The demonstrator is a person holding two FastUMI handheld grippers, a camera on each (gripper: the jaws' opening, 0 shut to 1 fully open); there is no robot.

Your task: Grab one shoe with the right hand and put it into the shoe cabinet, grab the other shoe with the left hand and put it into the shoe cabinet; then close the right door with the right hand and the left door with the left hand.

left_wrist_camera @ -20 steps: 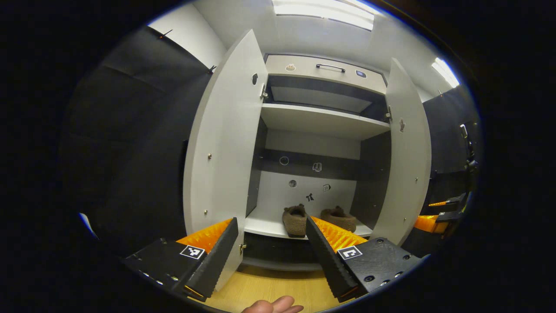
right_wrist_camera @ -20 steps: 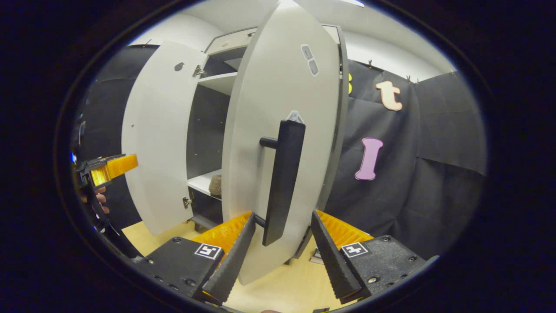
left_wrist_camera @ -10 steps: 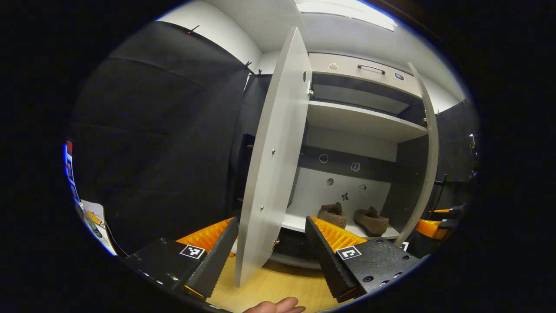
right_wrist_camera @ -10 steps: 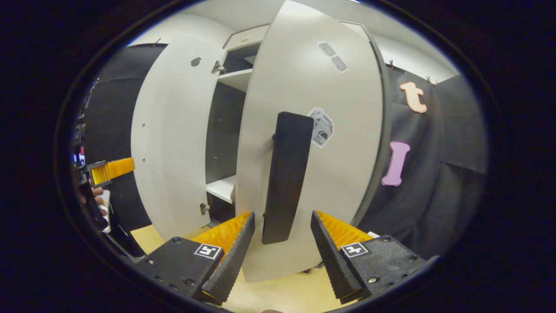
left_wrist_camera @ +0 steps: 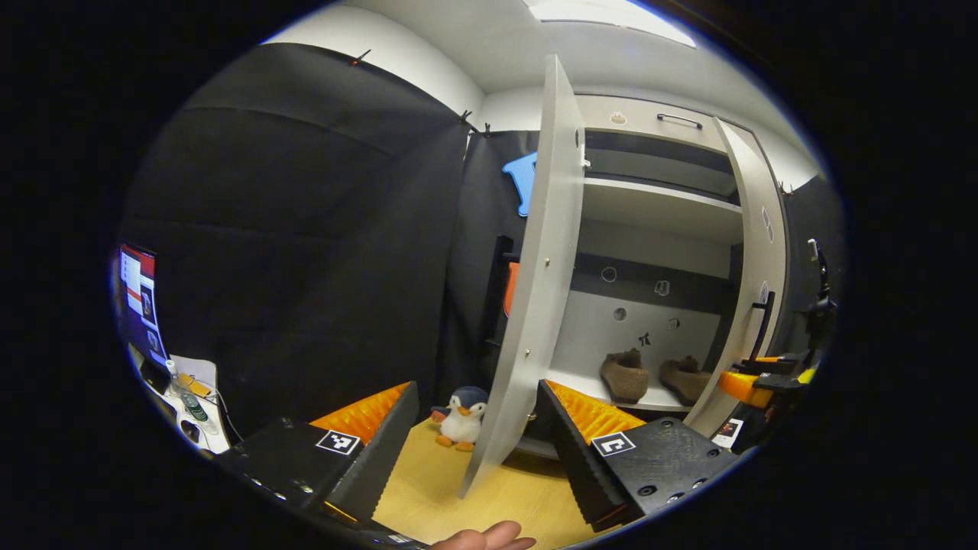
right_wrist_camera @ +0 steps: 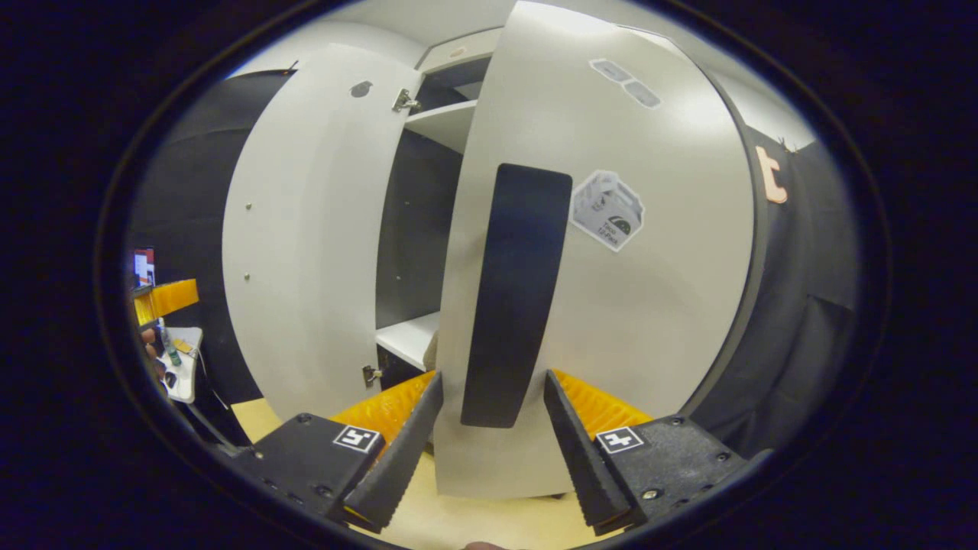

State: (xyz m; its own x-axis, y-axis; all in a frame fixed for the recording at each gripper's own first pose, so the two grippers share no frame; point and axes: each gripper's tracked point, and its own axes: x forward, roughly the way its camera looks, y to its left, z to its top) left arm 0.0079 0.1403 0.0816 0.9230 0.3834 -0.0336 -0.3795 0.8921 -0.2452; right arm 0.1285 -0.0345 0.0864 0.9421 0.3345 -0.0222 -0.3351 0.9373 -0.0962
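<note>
Closing the cabinet is the step in hand, since both brown shoes [left_wrist_camera: 625,376] [left_wrist_camera: 682,380] already sit side by side on the bottom shelf [left_wrist_camera: 581,382] of the shoe cabinet [left_wrist_camera: 649,229], toes toward the back wall. The right gripper [right_wrist_camera: 489,397] faces the outer side of the right door [right_wrist_camera: 611,305], its two fingers spread wide on either side of the lower end of the black bar handle [right_wrist_camera: 513,294]; they hold nothing, and whether a finger touches the handle or the panel cannot be told. That placement suits pushing the door shut, and it stands partly swung in. The left gripper [left_wrist_camera: 477,409] is likewise wide and empty, straddling the lower free edge of the left door [left_wrist_camera: 535,305], which stands well open; contact there is unclear. A toy penguin [left_wrist_camera: 461,416] stands on the wooden floor [left_wrist_camera: 428,496] just beside that door's bottom corner.
</note>
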